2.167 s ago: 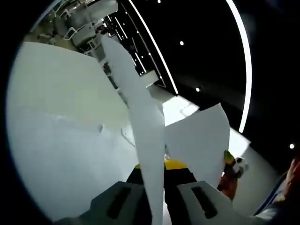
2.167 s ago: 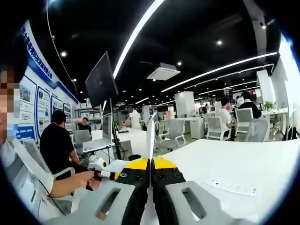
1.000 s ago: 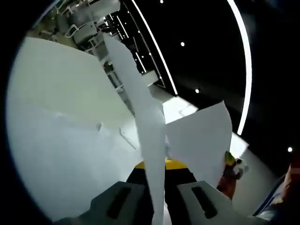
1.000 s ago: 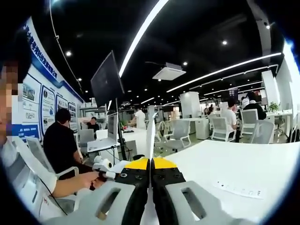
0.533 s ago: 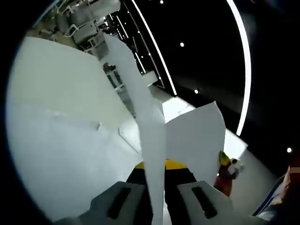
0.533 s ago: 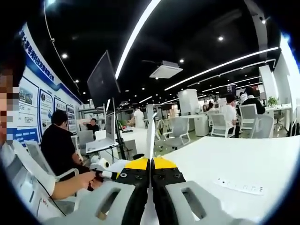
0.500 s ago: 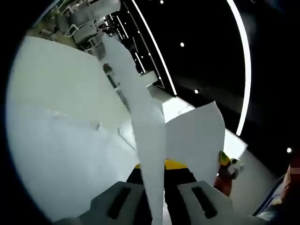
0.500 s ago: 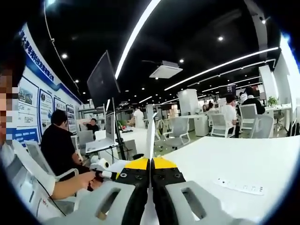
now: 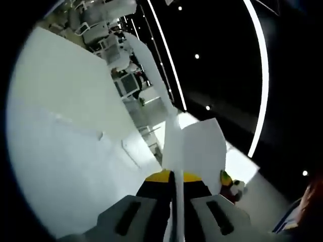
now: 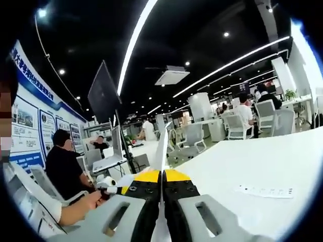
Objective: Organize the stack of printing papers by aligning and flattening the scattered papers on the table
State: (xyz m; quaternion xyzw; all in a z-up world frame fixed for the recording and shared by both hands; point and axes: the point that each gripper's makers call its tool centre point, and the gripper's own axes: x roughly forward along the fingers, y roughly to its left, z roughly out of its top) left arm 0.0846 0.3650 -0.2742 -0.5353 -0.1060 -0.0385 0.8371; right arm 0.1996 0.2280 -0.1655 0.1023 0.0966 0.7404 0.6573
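Two hand-held grippers are mine, each pinching papers edge-on. My left hand-held gripper (image 9: 177, 199) has its jaws pressed together on the papers (image 9: 194, 146), which stand up and curl above the white tabletop (image 9: 65, 151). My right hand-held gripper (image 10: 162, 201) clamps a thin edge of the papers (image 10: 162, 146); a power strip (image 10: 265, 191) lies on the tabletop (image 10: 242, 161) at right

- In the left gripper view, the papers (image 9: 194, 146) are standing edge-on between the closed jaws of the left claw (image 9: 177, 201), rising above the surface (image 9: 65, 136) lying to their left.
- In the right gripper view, the right claw (image 10: 162, 194) is pinching the papers (image 10: 162, 146); the surface (image 10: 262, 161) is spreading to the right, a hand (image 10: 93, 199) is sitting to the left.
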